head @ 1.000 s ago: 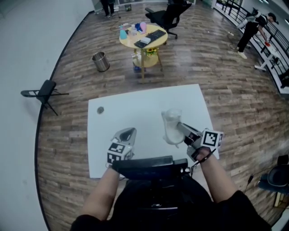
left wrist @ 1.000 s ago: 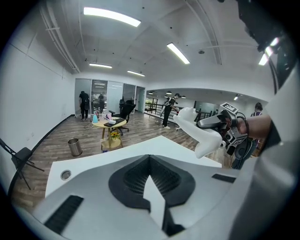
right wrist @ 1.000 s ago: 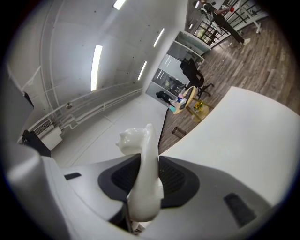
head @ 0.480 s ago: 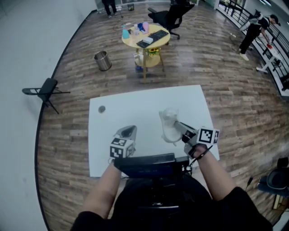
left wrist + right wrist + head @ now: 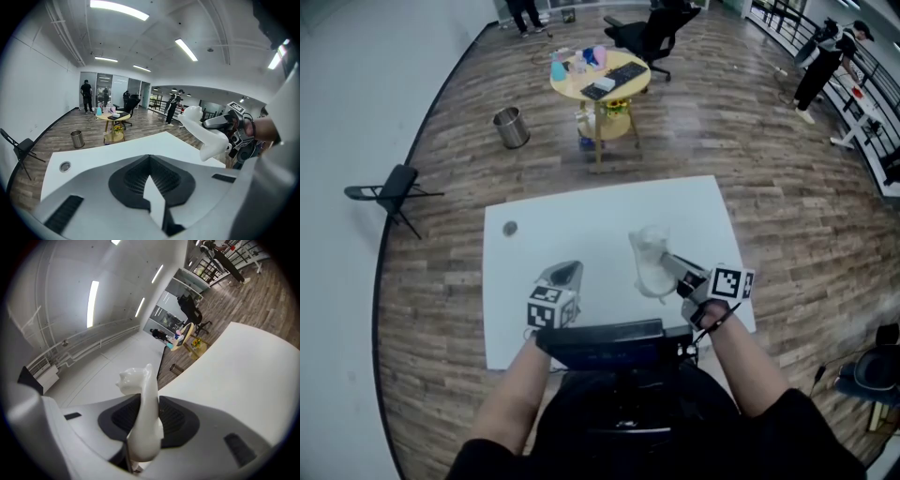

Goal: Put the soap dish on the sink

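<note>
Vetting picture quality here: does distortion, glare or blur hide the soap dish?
Head view: floor lines bend at the edges, light is even, the white soap dish shows only faintly against the white table. Right gripper view: strong fisheye, dark corners, dish sharp between the jaws. Left gripper view: fisheye too, ceiling lights bright but not washing out the dish.

A white table (image 5: 581, 220) with a small round grey fitting (image 5: 508, 228) near one corner stands on a wooden plank floor (image 5: 750, 169). Beyond it, a round yellow table (image 5: 572, 86) carries a keyboard (image 5: 614, 79) and bottles, with a black office chair (image 5: 652, 36) just behind. A metal bin (image 5: 511, 127) and a black folding chair (image 5: 394, 192) stand well apart.
</note>
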Available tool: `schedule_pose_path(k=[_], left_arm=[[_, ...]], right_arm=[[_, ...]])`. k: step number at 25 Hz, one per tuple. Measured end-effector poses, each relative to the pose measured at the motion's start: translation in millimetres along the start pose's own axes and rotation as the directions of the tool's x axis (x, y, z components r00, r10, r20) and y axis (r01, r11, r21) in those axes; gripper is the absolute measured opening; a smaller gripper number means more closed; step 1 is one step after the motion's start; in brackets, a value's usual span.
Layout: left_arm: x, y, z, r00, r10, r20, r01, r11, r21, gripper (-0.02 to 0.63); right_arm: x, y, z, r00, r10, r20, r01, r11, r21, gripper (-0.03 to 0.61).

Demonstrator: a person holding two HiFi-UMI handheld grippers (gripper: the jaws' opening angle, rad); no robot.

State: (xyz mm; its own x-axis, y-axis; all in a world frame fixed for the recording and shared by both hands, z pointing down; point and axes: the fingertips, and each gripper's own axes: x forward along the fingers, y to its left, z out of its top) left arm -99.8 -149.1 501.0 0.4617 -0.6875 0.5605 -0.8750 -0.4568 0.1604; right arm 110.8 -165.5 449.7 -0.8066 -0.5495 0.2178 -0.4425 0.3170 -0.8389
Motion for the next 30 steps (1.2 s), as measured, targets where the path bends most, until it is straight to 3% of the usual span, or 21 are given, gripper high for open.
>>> schedule_pose_path(k=[5,30], left_arm=[[0,-1,0,1.0,-0.003,-0.008,0.003,1.0,0.001,-0.011],[0,-1,9,1.0,-0.015,0.022,0.015,0.999,-0.03,-0.011]], right_arm=[[1,3,3,1.0,0.023,0.004,-0.023,1.0,-0.021,0.13],[-2,-16,-6,0.999,-0.042,-0.006,0.043,0.998,0.036,0.13]])
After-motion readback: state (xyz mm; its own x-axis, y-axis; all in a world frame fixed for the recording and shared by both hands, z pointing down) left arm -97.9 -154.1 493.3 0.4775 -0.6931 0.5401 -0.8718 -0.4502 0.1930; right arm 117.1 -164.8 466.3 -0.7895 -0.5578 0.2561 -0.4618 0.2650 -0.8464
